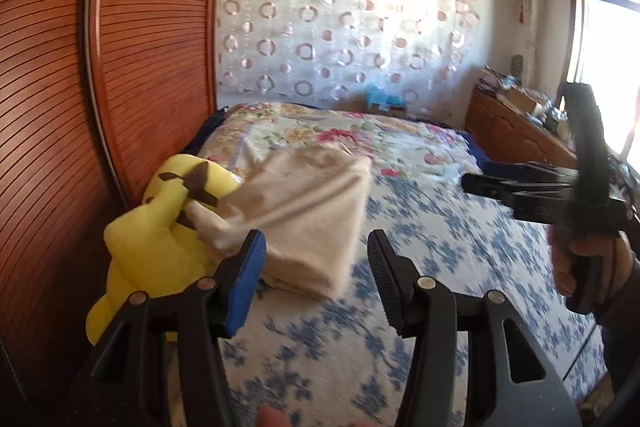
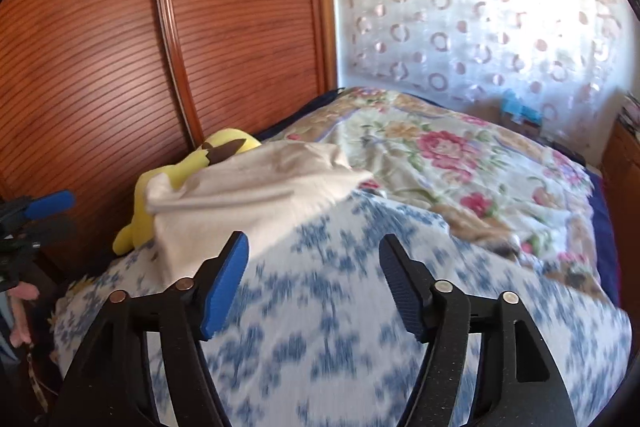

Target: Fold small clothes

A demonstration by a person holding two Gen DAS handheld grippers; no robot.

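Plainly, both tools are empty-handed: the left gripper (image 1: pixel 316 267) stands with its jaws spread wide and nothing between them, and the right gripper (image 2: pixel 314 275) likewise gapes over the blue-flowered sheet (image 2: pixel 320 327); the cloth (image 1: pixel 304 211), a beige garment that looks partly folded, lies left of centre in both views, just ahead of the left gripper and draped against the yellow toy (image 1: pixel 160 239) at the lower left; the likely trouble is that toy, since a pinch at the cloth's left edge could catch the plush with it or drag the fold askew; the soft sheet may also bunch into the jaws if a gripper goes in too low; both views are blurred, so the exact edges are hard to judge; no basket, box or drawer for clothes shows near the cloth, only a cluttered dresser (image 1: pixel 516 127) at the right, its contents too small to tell.
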